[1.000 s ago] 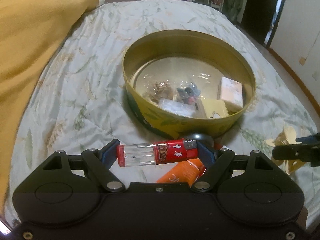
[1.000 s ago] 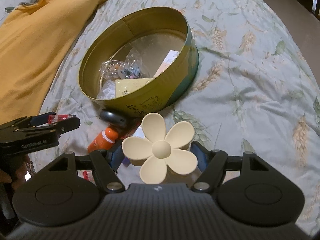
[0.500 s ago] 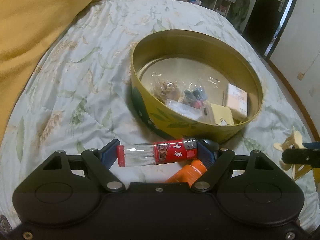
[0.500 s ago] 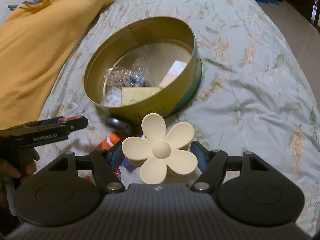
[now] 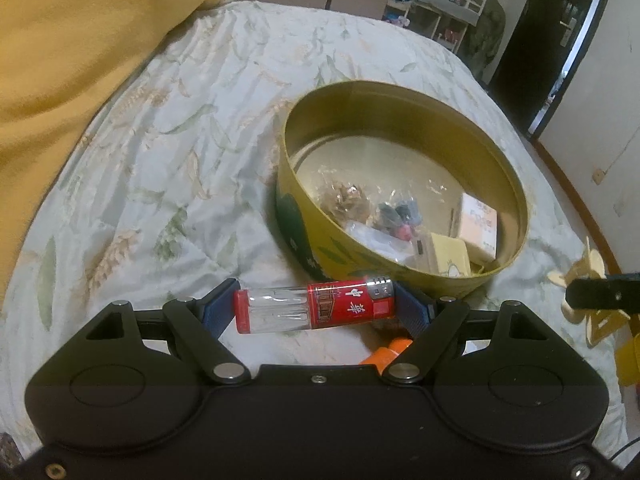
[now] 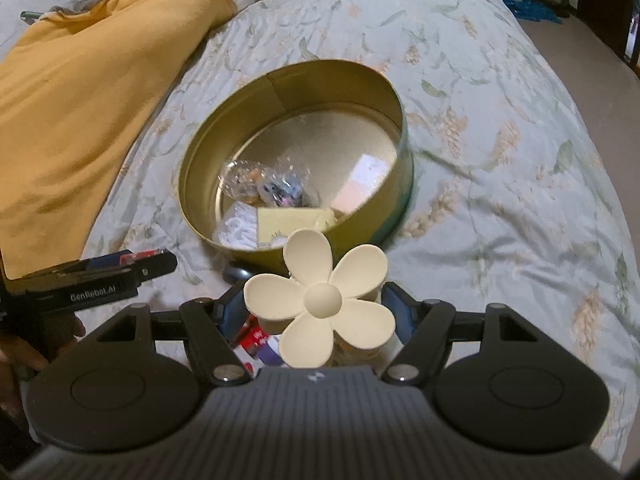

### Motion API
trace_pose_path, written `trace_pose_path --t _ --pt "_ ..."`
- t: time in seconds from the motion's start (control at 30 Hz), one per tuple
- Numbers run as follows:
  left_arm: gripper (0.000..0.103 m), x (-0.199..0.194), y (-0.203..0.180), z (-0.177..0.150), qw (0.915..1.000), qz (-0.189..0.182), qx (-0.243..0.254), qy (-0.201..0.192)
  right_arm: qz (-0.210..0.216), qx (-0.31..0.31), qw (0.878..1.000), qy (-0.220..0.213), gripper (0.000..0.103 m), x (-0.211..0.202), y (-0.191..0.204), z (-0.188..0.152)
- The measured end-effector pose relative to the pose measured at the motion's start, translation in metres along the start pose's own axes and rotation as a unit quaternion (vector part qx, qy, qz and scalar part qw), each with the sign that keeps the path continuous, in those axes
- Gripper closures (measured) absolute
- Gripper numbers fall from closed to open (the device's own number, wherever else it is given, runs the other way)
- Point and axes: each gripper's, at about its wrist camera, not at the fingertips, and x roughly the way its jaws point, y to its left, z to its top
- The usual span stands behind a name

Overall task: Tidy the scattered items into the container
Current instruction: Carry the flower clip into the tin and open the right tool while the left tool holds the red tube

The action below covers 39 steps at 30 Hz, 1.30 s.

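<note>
On the leaf-print bed (image 5: 168, 152), the left gripper (image 5: 314, 312) pinched a red lighter (image 5: 314, 310) endwise and the right gripper (image 6: 316, 308) clasped a cream flower clip (image 6: 320, 300), both short of the gold tin (image 6: 280, 92), where an early release would probably drop them outside.

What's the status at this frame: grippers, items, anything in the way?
Left gripper shut on lighter. Right gripper shut on flower hair clip. Both short of tin. Orange bottle on bed below; path clear.
</note>
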Motion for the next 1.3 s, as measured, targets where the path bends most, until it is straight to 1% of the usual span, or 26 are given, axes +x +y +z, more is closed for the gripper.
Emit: trace_pose_path --t 0.33,0.57,0.73,0.93,1.03,1.07,1.1,1.13,1.2,1.3 --pt "0.022 -0.006 0.015 0.002 0.9997 0.001 -0.025 -0.006 0.010 -0.043 0.999 -0.013 0.031 0.005 0.039 0.041" --pt "0.022 -0.007 0.017 0.003 0.9996 0.000 -0.028 -0.009 0.005 -0.069 0.998 -0.013 0.031 0.014 0.059 0.058" --pt "0.022 -0.007 0.019 0.003 0.9995 0.000 -0.030 -0.007 0.002 -0.061 0.998 -0.013 0.031 0.023 0.064 0.069" --pt "0.022 -0.004 0.020 0.002 0.9996 -0.001 -0.028 -0.002 -0.013 -0.054 0.998 -0.021 0.030 0.030 0.066 0.083" --pt "0.022 -0.003 0.021 0.001 0.9996 -0.001 -0.029 0.000 -0.026 -0.040 0.998 -0.043 0.015 0.029 0.064 0.087" --pt "0.022 -0.003 0.021 0.001 0.9996 -0.001 -0.029 0.000 -0.029 -0.033 0.998 -0.048 0.006 0.027 0.061 0.087" --pt "0.022 -0.003 0.021 0.001 0.9996 -0.001 -0.029 0.000 -0.031 -0.026 0.998 -0.053 0.004 0.026 0.060 0.087" --pt "0.022 -0.002 0.021 0.001 0.9996 -0.001 -0.029 0.001 -0.030 -0.025 0.998 -0.053 0.004 0.024 0.059 0.086" --pt "0.022 -0.002 0.021 0.001 0.9996 0.000 -0.029 0.002 -0.023 -0.028 0.998 -0.046 0.004 0.023 0.056 0.082" --pt "0.022 -0.001 0.020 0.001 0.9996 0.001 -0.028 0.003 -0.024 -0.038 0.998 -0.037 0.004 0.021 0.052 0.070"
